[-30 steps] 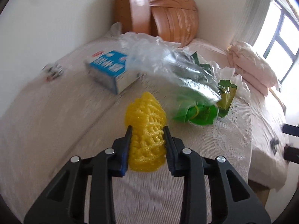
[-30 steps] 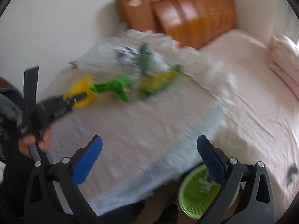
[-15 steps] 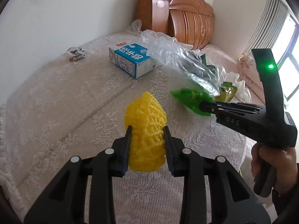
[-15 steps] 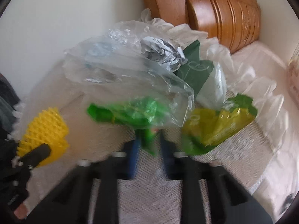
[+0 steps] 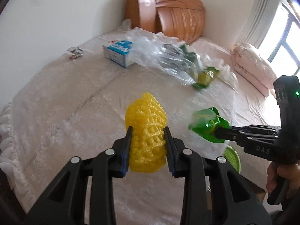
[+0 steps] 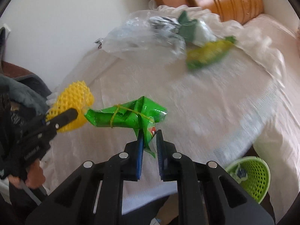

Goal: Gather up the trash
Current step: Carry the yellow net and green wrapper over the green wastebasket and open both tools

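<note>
White lace covers the bed (image 5: 56, 101), and a wooden headboard (image 5: 180, 18) stands at its far edge. The left claw (image 5: 148, 140) is clamped on a yellow foam net (image 5: 146, 120), lifted above the bed. The right claw (image 6: 150, 142) is closed on a green wrapper (image 6: 127, 116) tied with a rubber band. A clear plastic bag (image 5: 159, 56) and a blue carton (image 5: 118, 51) lie near the headboard. A green basket (image 6: 251, 176) stands beside the bed's near edge.
</note>
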`<control>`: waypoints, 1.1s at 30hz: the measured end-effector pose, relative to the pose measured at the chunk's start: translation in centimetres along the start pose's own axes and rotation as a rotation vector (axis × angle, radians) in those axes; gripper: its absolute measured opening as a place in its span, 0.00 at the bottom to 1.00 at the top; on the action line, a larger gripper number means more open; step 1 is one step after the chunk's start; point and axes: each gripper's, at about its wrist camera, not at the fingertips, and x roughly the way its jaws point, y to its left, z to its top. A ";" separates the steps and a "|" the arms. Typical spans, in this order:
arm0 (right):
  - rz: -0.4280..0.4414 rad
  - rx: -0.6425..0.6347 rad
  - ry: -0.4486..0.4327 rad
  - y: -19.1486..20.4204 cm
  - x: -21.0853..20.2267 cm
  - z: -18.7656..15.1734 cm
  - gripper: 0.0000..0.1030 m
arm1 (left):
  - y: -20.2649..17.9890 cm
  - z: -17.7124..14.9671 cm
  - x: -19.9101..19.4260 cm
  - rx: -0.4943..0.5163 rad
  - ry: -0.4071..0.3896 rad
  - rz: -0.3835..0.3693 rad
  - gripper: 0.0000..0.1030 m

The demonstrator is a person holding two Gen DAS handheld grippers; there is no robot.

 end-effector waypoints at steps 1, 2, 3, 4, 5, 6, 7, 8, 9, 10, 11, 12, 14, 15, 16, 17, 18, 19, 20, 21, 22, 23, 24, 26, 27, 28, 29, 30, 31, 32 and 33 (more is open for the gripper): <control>-0.012 0.006 -0.006 -0.4 -0.6 -0.5 0.14 | -0.7 -0.1 -0.1 0.014 0.002 -0.009 0.31; -0.030 0.014 -0.013 -1.0 -1.4 -1.2 0.14 | -1.4 -0.1 -0.2 0.029 0.003 -0.023 0.31; -0.049 0.022 -0.020 -1.6 -2.2 -1.8 0.14 | -2.4 -0.1 -0.3 0.049 0.008 -0.044 0.31; -0.072 0.037 -0.028 -2.4 -3.1 -2.4 0.14 | -3.4 -0.1 -0.2 0.068 0.011 -0.061 0.31; -0.090 0.053 -0.036 -3.2 -3.7 -2.7 0.14 | -4.5 -0.1 -0.1 0.089 0.015 -0.079 0.31; -0.108 0.067 -0.045 -3.9 -4.4 -3.2 0.14 | -5.6 0.0 0.0 0.110 0.019 -0.097 0.31; -0.133 0.084 -0.056 -4.7 -5.3 -3.8 0.14 | -6.7 0.0 0.2 0.132 0.024 -0.115 0.31; -0.155 0.101 -0.068 -5.5 -6.2 -4.3 0.14 | -7.7 0.0 0.4 0.151 0.029 -0.133 0.31; -0.167 0.116 -0.078 -6.3 -6.9 -4.7 0.14 | -9.1 0.0 0.6 0.179 0.039 -0.158 0.31; -0.183 0.139 -0.090 -7.2 -7.7 -5.2 0.14 | -10.2 0.1 0.8 0.202 0.044 -0.173 0.31; -0.196 0.162 -0.101 -8.0 -8.2 -5.6 0.14 | -11.4 0.1 1.0 0.227 0.048 -0.187 0.31; -0.208 0.183 -0.109 -8.8 -8.8 -6.1 0.14 | -12.9 0.0 1.2 0.261 0.055 -0.208 0.31; -0.247 0.235 -0.128 -10.8 -10.1 -7.6 0.14 | -15.3 -0.1 1.5 0.311 0.068 -0.244 0.31; -0.265 0.252 -0.128 -11.7 -10.3 -7.8 0.14 | -17.0 -0.3 1.8 0.344 0.081 -0.272 0.31; -0.305 0.281 -0.125 -12.9 -10.7 -8.9 0.14 | -18.3 -0.5 2.1 0.370 0.091 -0.291 0.31; -0.326 0.299 -0.123 -13.6 -10.9 -9.8 0.14 | -19.7 -0.7 2.4 0.399 0.103 -0.310 0.31; -0.352 0.333 -0.116 -14.9 -11.0 -11.0 0.14 | -21.5 -1.2 2.7 0.438 0.118 -0.327 0.31; -0.372 0.359 -0.105 -16.0 -10.8 -11.8 0.14 | -22.8 -1.4 2.9 0.466 0.124 -0.338 0.31; -0.391 0.388 -0.091 -16.9 -10.6 -12.7 0.14 | -24.2 -1.8 3.0 0.494 0.127 -0.353 0.31; -0.400 0.420 -0.080 -17.9 -10.4 -13.8 0.14 | -25.6 -2.2 3.0 0.523 0.132 -0.375 0.31; -0.400 0.455 -0.066 -19.1 -9.8 -14.8 0.14 | -26.6 -2.4 3.0 0.544 0.134 -0.389 0.31; -0.406 0.479 -0.045 -20.1 -9.1 -15.8 0.14 | -27.7 -2.7 2.9 0.567 0.135 -0.401 0.31; -0.415 0.489 -0.028 -20.8 -8.6 -16.6 0.14 | -28.7 -2.9 2.9 0.591 0.135 -0.408 0.31; -0.409 0.520 0.017 -22.6 -6.8 -18.1 0.18 | -30.0 -3.3 2.9 0.619 0.138 -0.411 0.31; -0.402 0.531 0.033 -23.0 -6.3 -18.6 0.40 | -30.7 -3.4 2.9 0.629 0.143 -0.412 0.31; -0.404 0.549 0.052 -23.5 -5.7 -19.4 0.73 | -31.2 -3.5 2.9 0.634 0.149 -0.413 0.31; -0.422 0.558 0.059 -23.8 -5.4 -19.8 0.83 | -31.7 -3.7 3.0 0.637 0.154 -0.410 0.31; -0.431 0.559 0.063 -24.1 -5.1 -20.0 0.87 | -31.9 -3.7 3.0 0.638 0.157 -0.406 0.31; -0.437 0.562 0.080 -24.5 -4.9 -20.4 0.87 | -32.0 -3.8 3.0 0.638 0.160 -0.403 0.31; -0.434 0.569 0.091 -24.8 -5.0 -20.7 0.88 | -32.1 -3.9 3.0 0.638 0.164 -0.401 0.31; -0.431 0.580 0.096 -24.9 -5.0 -20.8 0.90 | -32.3 -4.1 3.0 0.637 0.166 -0.396 0.31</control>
